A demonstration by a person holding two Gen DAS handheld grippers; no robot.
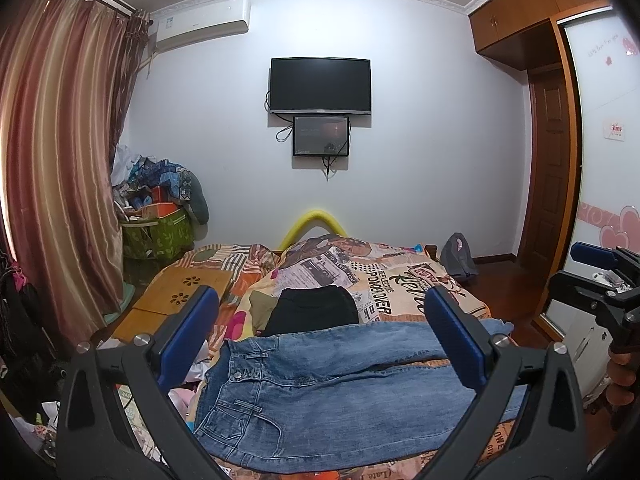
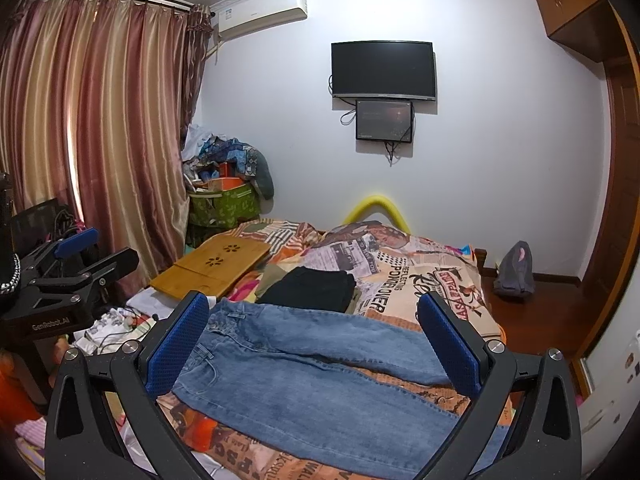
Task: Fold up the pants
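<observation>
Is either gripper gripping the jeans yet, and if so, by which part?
Nothing is held. The left gripper and right gripper are both open above the blue jeans, which lie spread flat on the bed, waistband to the left.

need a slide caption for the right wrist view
Open right hand-held gripper hovers over blue jeans spread flat on a patterned bedspread, with folded black pants lying behind them.

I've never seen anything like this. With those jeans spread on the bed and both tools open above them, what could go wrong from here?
Three things, perhaps. The jeans lie on a rumpled printed bedspread, so a pinch by the left tool or right tool might catch that cloth too. The folded black garment sits just beyond the jeans and could get dragged. One leg end reaches the bed's edge and may slip off.
</observation>
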